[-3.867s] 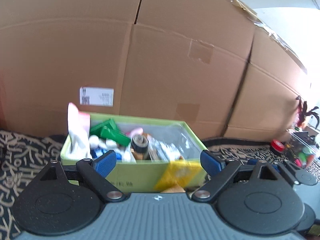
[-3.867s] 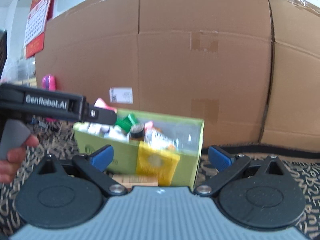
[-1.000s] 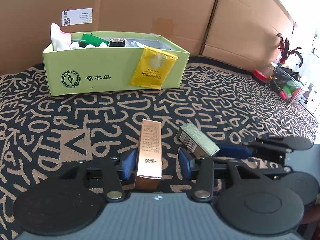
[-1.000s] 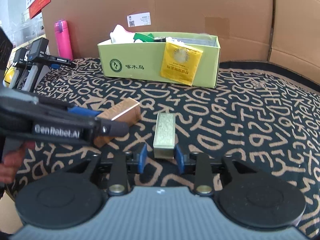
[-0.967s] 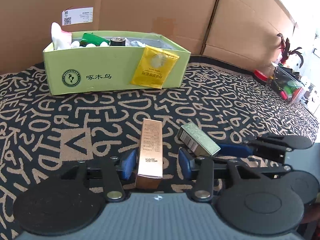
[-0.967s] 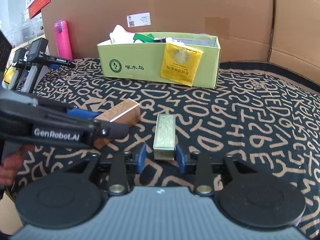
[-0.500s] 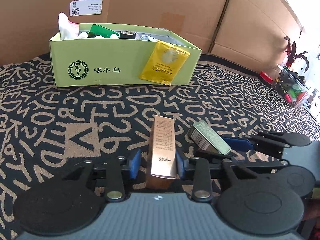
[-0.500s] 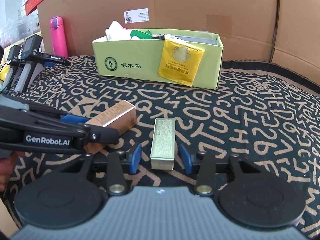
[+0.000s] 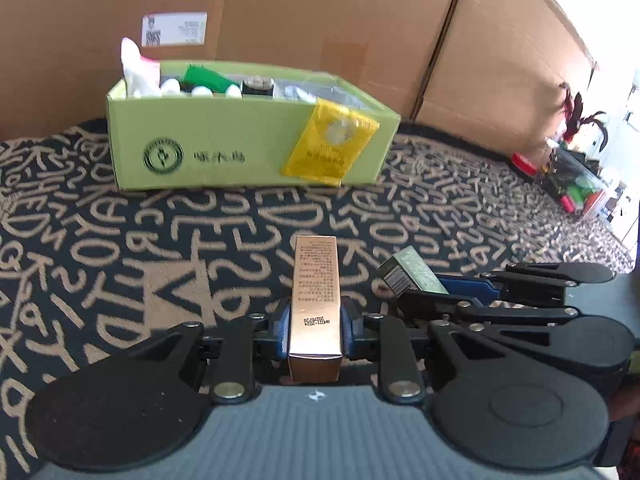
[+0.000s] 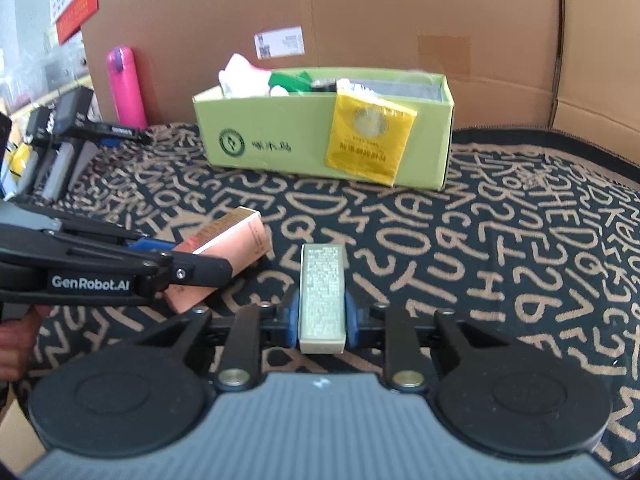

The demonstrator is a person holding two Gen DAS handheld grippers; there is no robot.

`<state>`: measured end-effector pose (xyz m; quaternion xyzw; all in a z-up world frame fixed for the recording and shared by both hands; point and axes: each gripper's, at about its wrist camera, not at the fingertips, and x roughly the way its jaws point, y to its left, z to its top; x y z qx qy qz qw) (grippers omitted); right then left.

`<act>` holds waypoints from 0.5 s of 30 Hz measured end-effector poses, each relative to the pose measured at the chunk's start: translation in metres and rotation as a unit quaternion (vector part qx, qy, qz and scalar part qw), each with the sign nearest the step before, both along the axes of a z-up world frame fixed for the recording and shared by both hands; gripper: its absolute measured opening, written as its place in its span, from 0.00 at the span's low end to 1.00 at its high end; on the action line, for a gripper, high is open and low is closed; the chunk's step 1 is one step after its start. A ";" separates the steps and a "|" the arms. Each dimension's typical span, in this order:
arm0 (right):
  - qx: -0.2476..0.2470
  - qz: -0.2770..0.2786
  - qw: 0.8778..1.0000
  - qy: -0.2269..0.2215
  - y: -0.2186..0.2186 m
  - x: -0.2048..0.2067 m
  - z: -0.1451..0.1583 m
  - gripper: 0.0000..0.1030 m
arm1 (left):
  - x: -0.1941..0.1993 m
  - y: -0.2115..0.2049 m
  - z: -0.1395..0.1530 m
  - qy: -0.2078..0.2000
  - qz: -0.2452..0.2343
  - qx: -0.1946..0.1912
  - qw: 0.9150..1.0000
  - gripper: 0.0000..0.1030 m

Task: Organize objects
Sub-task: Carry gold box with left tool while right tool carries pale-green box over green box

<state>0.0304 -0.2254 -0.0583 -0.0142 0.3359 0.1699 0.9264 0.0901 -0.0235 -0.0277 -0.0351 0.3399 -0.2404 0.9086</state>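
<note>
My left gripper (image 9: pixel 315 328) is shut on a long copper-coloured box (image 9: pixel 316 296), its far end pointing toward the green box (image 9: pixel 224 152). My right gripper (image 10: pixel 322 318) is shut on a pale gold-green box (image 10: pixel 322 292). In the left wrist view the right gripper's fingers (image 9: pixel 472 286) and the pale box (image 9: pixel 412 276) show to the right. In the right wrist view the left gripper (image 10: pixel 160 264) and the copper box (image 10: pixel 228 248) show to the left. The green box (image 10: pixel 280 148) is full of small items, with a yellow sachet (image 10: pixel 368 136) hanging on its front.
A patterned black and tan cloth (image 10: pixel 520 248) covers the table. Big cardboard boxes (image 9: pixel 320 20) stand behind the green box. A pink bottle (image 10: pixel 124 84) and spare devices (image 10: pixel 60 132) are at the far left. A clear container (image 9: pixel 572 184) sits at the far right.
Both grippers have closed onto their boxes: the left on the copper box, the right on the pale box. Both boxes now look raised slightly off the cloth.
</note>
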 end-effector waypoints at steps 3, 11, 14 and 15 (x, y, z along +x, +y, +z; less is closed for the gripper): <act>0.012 0.007 1.000 -0.013 -0.002 0.000 0.012 0.22 | 0.000 0.006 0.015 -0.021 0.002 -0.009 1.000 0.24; 0.024 0.014 0.997 -0.074 -0.008 0.018 0.057 0.22 | 0.013 0.007 0.067 -0.092 0.004 -0.029 0.995 0.24; 0.023 0.014 0.995 -0.099 -0.009 0.030 0.072 0.22 | 0.025 0.002 0.086 -0.119 0.008 -0.035 0.992 0.24; 0.023 0.014 0.994 -0.105 -0.009 0.036 0.077 0.22 | 0.030 0.000 0.091 -0.125 0.010 -0.035 0.991 0.24</act>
